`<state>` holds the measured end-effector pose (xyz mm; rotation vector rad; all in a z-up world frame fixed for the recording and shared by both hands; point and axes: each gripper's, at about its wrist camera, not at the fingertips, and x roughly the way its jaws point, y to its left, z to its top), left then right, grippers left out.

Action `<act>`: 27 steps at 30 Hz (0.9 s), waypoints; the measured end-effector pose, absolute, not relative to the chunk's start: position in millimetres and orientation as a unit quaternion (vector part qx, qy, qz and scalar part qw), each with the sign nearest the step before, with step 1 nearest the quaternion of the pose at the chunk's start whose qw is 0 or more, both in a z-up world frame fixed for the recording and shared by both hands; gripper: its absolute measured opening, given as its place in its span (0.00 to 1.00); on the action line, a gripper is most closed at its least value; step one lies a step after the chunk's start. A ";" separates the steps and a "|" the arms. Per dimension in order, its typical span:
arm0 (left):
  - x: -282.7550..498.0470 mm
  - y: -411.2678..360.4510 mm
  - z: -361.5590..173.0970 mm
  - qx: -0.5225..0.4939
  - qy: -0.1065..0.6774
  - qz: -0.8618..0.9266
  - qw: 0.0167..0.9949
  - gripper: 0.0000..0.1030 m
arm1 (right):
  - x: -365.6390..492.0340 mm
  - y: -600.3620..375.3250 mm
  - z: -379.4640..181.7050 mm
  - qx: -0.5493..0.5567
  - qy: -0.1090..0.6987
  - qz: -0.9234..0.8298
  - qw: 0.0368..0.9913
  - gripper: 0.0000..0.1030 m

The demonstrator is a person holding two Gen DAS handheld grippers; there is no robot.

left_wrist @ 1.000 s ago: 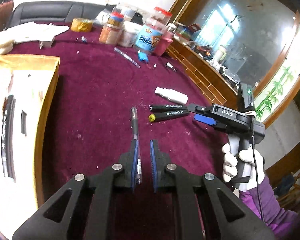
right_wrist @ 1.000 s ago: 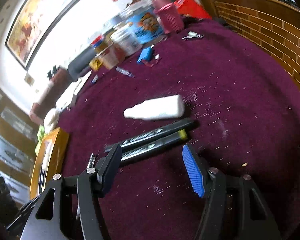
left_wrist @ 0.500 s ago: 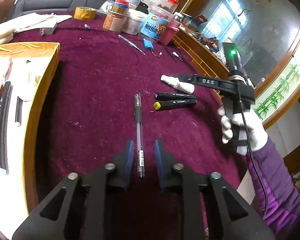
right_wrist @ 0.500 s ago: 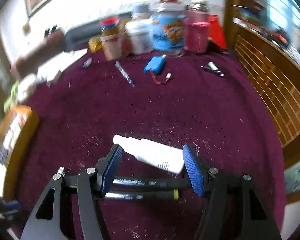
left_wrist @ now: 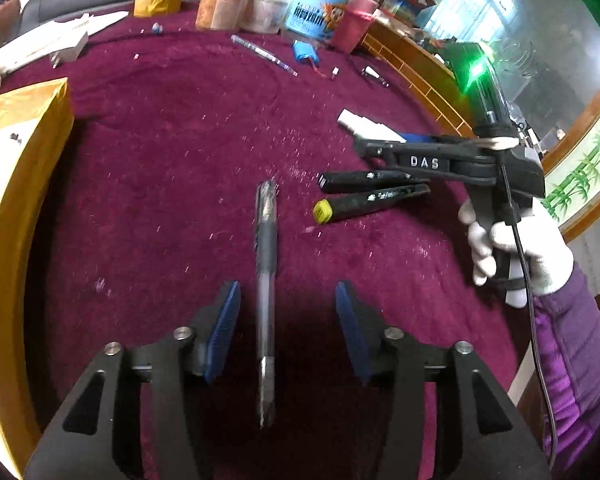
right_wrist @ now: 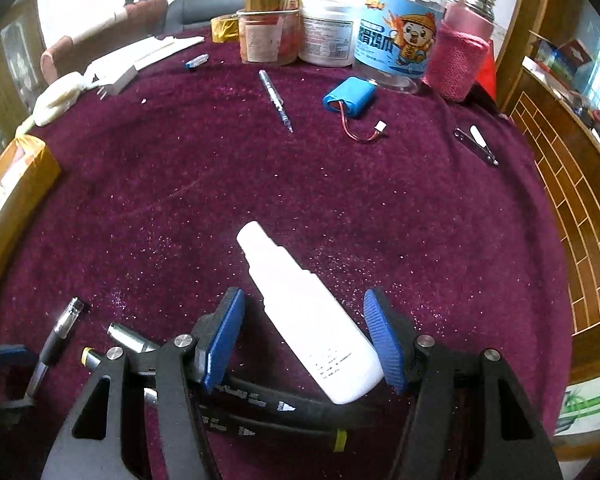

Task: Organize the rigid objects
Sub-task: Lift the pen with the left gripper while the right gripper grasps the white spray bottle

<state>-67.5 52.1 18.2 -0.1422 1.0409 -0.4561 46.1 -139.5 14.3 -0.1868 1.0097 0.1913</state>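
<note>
Left wrist view: my left claw (left_wrist: pixel 288 330) is opening, jaws apart and off everything. The clear gel pen (left_wrist: pixel 266 280) lies flat on the maroon worktop (left_wrist: pixel 172 152) between the pads, touching neither, tip pointing away from me. It's released, so nothing is in this claw. The yellow-walled box (left_wrist: pixel 24 152) sits at the left edge, with some items already inside by the look of it. Two black markers (left_wrist: pixel 370 192) lie side by side to the right, just under my right claw (left_wrist: pixel 374 142), gloved hand (left_wrist: pixel 516 248) on its handle.

Right wrist view: my right claw (right_wrist: pixel 304 340) is closing slowly around the white bottle (right_wrist: pixel 312 320). The bottle lies diagonal between the pads, cap end pointing away to the upper left. The right pad looks at or near the bottle's base corner, the left pad is clear of it. No firm grip yet. The markers (right_wrist: pixel 268 404) lie under the claw, beneath the bottle's base.

How I'd do it:
- roll the claw so the pads square up to the bottle's long sides; diagonal grip will likely pivot it
- grab mid-body, not the base corner
- keep the fingertips above the markers so they don't get dragged
- left claw: lift straight off the pen, don't nudge it
</note>
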 end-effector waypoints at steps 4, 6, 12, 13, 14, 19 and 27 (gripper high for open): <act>-61.5 39.5 18.6 -0.040 0.489 -0.210 0.846 0.58 | 45.9 -148.3 13.7 -0.066 0.481 0.098 0.869 0.45; -59.5 33.4 17.7 -0.017 0.478 -0.207 0.854 0.58 | 46.9 -151.7 14.5 -0.056 0.481 0.098 0.870 0.40; -56.3 30.3 17.0 0.023 0.453 -0.195 0.870 0.16 | 47.8 -154.4 15.9 -0.050 0.478 0.089 0.872 0.26; -54.5 36.1 16.8 0.010 0.457 -0.194 0.868 0.13 | 47.0 -155.6 16.7 -0.046 0.478 0.089 0.873 0.26; -52.3 40.6 16.2 -0.003 0.460 -0.197 0.866 0.11 | 45.1 -156.8 18.1 -0.043 0.476 0.088 0.874 0.26; -53.3 53.3 18.0 -0.036 0.467 -0.200 0.861 0.10 | 35.6 -164.0 29.1 -0.027 0.463 0.087 0.882 0.26; -69.1 51.5 22.7 -0.023 0.467 -0.196 0.862 0.28 | 5.9 -175.3 50.3 0.016 0.447 0.100 0.889 0.27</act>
